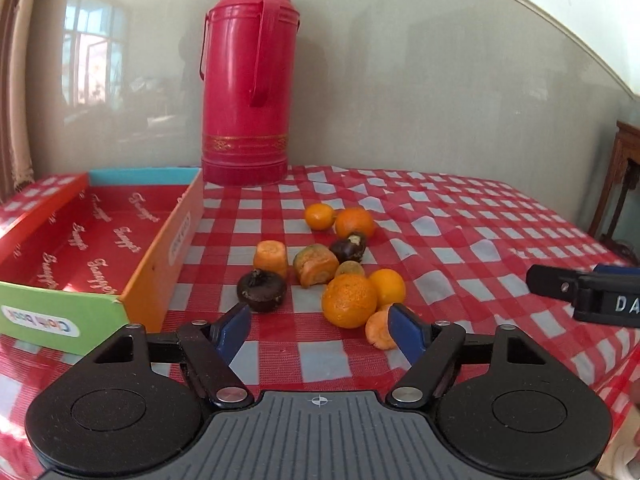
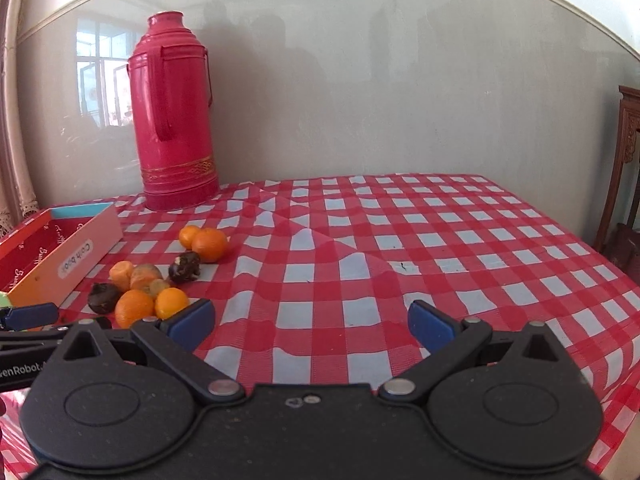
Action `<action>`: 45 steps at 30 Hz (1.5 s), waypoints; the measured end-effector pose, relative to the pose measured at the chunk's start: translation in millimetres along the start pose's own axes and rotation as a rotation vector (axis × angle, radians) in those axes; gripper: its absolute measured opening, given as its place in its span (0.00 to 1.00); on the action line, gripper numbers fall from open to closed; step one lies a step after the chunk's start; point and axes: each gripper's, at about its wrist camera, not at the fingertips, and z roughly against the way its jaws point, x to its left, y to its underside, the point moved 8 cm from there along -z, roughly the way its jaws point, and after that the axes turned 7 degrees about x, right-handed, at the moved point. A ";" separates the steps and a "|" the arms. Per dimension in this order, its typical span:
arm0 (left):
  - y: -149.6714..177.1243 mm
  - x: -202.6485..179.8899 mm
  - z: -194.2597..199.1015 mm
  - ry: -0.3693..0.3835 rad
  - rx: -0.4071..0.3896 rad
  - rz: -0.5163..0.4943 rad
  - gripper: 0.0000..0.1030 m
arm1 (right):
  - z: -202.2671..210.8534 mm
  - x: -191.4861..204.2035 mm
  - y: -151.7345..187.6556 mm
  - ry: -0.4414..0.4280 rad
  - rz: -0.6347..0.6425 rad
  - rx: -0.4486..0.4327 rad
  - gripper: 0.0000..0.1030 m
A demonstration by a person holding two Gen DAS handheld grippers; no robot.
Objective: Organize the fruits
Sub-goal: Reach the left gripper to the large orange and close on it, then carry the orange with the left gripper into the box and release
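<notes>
Left wrist view: The left gripper (image 1: 319,316) is seen with its jaws spread apart and nothing between them, held low over the table (image 1: 460,216), which is covered by a red and white checked cloth. Just beyond the blue fingertips (image 1: 236,322) a loose cluster of produce is found lying on the cloth. A large orange (image 1: 349,300) is noted nearest, with a smaller orange (image 1: 387,286) touching its right side and a carrot piece (image 1: 380,334) partly hidden behind the right fingertip. A dark round fruit (image 1: 261,290) is placed to the left of the cluster, near the box. Two carrot chunks (image 1: 272,258) are seen behind it, one of them greenish, and a second dark fruit (image 1: 349,247) lies farther back. Two more oranges (image 1: 354,222) are recorded at the far edge of the cluster, touching each other. An open cardboard box (image 1: 160,248) with a red printed lining stands at the left. A red thermos (image 1: 246,80) stands upright at the far side, against the wall. The right gripper (image 1: 580,292) is observed at the right edge; its jaw state cannot be told from here.

Right wrist view: The right gripper (image 2: 311,320) is seen with its jaws spread wide, empty, over bare cloth. The fruit cluster (image 2: 152,280) is located to the left, between this gripper and the box (image 2: 80,252). The thermos (image 2: 174,116) stands far left. One blue tip of the left gripper (image 2: 30,316) is visible at the left edge.
</notes>
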 end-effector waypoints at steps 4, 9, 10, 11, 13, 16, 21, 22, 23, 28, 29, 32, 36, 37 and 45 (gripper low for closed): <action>-5.3 -5.1 -15.7 0.017 0.009 0.009 0.73 | -12.0 -1.8 3.5 -0.009 -0.014 0.032 0.94; -7.6 -4.9 -36.5 0.068 0.057 0.077 0.55 | -18.3 -3.0 3.4 -0.006 -0.030 0.044 0.94; -7.8 -4.2 -39.3 0.073 0.061 0.092 0.54 | -19.4 -4.0 2.9 -0.002 -0.029 0.043 0.94; -7.4 -4.1 -42.5 0.080 0.069 0.103 0.54 | -20.6 -5.9 2.5 0.002 -0.031 0.044 0.94; -6.3 -5.0 -49.4 0.111 0.086 0.138 0.52 | -22.8 -8.8 2.5 0.004 -0.041 0.050 0.94; -7.1 -11.9 -55.0 0.124 0.081 0.132 0.45 | -24.3 -10.8 2.4 0.007 -0.045 0.051 0.94; -7.4 -17.3 -58.8 0.133 0.079 0.129 0.37 | -23.8 -9.8 4.0 0.016 -0.030 0.051 0.94; -7.2 -17.9 -58.6 0.132 0.078 0.124 0.37 | -23.7 -10.3 4.2 0.018 -0.031 0.051 0.94; -7.6 -17.3 -56.6 0.132 0.078 0.123 0.37 | -23.8 -10.6 4.1 0.020 -0.035 0.052 0.94; -12.9 -6.8 -46.5 0.116 0.045 0.135 0.37 | -24.3 -9.7 3.9 0.021 -0.047 0.051 0.94; -15.8 -3.1 -42.3 0.106 0.027 0.132 0.37 | -24.4 -8.3 4.0 0.020 -0.045 0.051 0.94; -27.0 15.4 -24.6 0.059 -0.040 0.128 0.37 | -25.6 -2.9 4.3 0.013 -0.039 0.054 0.94; -42.9 54.7 2.8 -0.057 -0.134 0.111 0.37 | -27.6 10.6 4.1 -0.007 -0.022 0.060 0.94; -44.8 66.3 8.0 -0.089 -0.146 0.112 0.37 | -27.9 15.5 4.4 -0.016 -0.017 0.062 0.94; -33.6 151.6 15.4 -0.289 -0.098 0.181 0.43 | -26.2 60.8 4.8 -0.096 0.050 0.058 0.94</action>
